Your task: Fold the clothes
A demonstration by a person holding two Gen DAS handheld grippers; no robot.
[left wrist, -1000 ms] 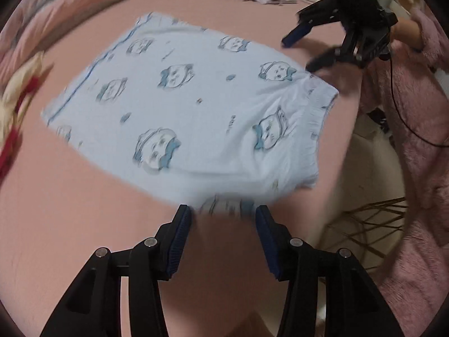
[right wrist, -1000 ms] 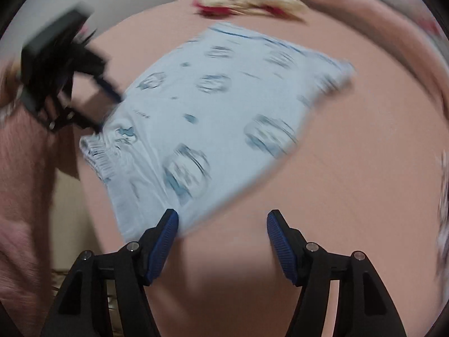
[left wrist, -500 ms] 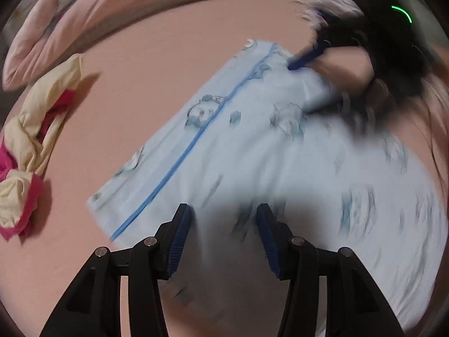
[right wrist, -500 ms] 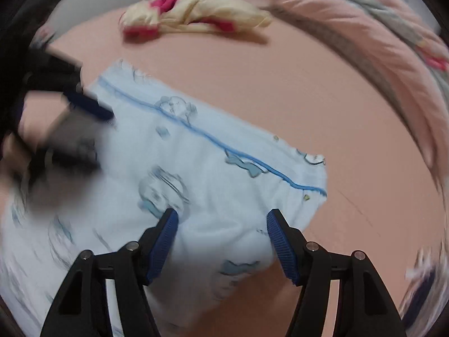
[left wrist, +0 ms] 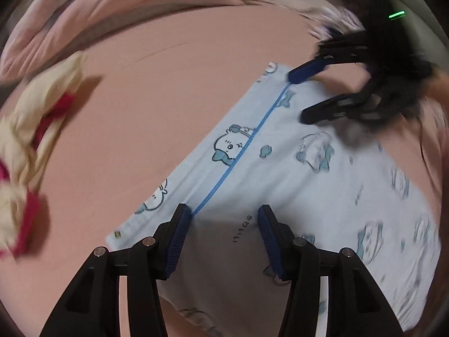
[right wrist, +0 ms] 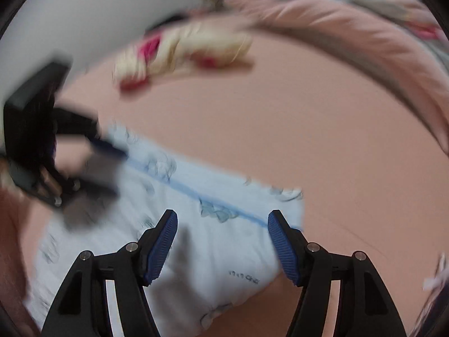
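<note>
A light blue garment [left wrist: 294, 185] printed with cartoon faces lies flat on the pink bed sheet [left wrist: 146, 90]. A blue piping line runs along its hem. My left gripper [left wrist: 223, 216] hovers open over the hem near one corner, the cloth beneath its fingers and the pads not pressing it. Farther along the hem, in the left wrist view, is my right gripper [left wrist: 299, 98]. In the right wrist view the right gripper [right wrist: 222, 219] stands over the garment [right wrist: 213, 258] at the other hem corner. Its jaws are closing with cloth below and between them, untouched. The left gripper [right wrist: 112, 171] is blurred at the left.
A crumpled yellow and red garment [left wrist: 31, 129] [right wrist: 182, 53] lies on the sheet beyond the hem. A pink quilt [left wrist: 112, 8] [right wrist: 350, 36] is bunched along the far side of the bed. Bare sheet [right wrist: 308, 129] lies between them and the blue garment.
Both grippers have travelled across the garment from its waistband side to the piped hem. The right gripper's jaws have narrowed a little. The garment has stayed flat.
</note>
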